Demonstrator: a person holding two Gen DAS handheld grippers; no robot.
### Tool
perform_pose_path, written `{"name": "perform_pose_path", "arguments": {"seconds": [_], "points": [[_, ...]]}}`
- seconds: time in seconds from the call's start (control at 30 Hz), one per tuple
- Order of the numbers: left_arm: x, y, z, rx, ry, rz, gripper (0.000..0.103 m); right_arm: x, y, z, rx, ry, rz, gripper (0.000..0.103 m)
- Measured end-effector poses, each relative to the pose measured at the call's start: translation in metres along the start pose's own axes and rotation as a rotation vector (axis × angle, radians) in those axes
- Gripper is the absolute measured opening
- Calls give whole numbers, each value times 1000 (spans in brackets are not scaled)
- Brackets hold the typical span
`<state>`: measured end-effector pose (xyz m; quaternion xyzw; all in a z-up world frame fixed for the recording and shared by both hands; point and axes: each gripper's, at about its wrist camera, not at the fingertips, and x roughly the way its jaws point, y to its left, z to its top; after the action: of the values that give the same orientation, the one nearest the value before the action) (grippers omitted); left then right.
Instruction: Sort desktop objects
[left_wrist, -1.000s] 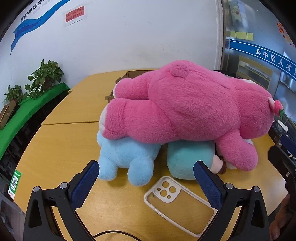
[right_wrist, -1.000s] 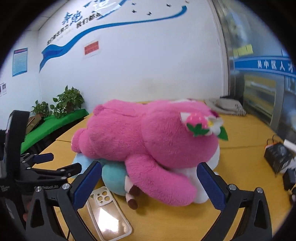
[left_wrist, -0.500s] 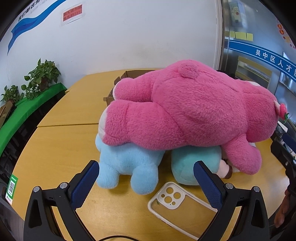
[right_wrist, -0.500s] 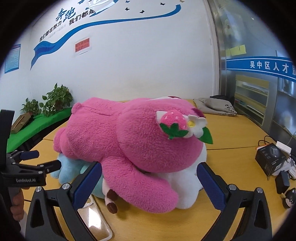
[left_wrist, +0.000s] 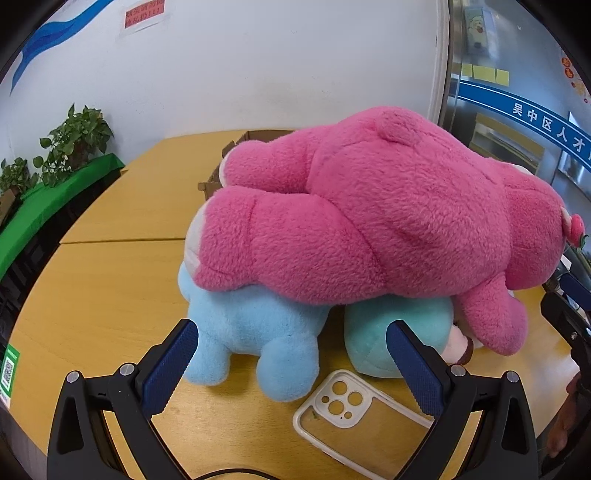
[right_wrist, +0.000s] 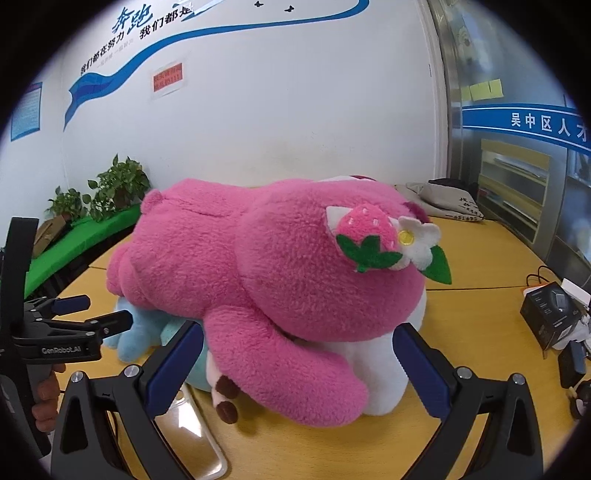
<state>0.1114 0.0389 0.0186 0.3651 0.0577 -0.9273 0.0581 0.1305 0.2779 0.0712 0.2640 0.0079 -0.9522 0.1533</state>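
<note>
I hold a gripper in each hand, and both have their fingers wide apart with nothing between them. The big pink bear lies on its side in the middle of the desk, on top of a light blue toy, a teal toy and a white toy. Its long body runs across me, feet toward the left edge and head toward the right edge. My right gripper faces the bear's head and its arm, which hangs down just in front of the fingers (so I think this hand is nearer for grabbing it). My left gripper points at the light blue toy, with a clear phone case flat on the desk close to the near edge.
</note>
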Motion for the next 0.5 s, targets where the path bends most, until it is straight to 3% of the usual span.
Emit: {"name": "perform_pose_path", "arguments": {"seconds": [0.2,0.5], "points": [[-4,1,4,2,-20,-43,103,5,-7,1,1,40,-60,103],[-4,-4,2,26,-16,-82,103,3,-10,-3,20,82,-82,103]]}}
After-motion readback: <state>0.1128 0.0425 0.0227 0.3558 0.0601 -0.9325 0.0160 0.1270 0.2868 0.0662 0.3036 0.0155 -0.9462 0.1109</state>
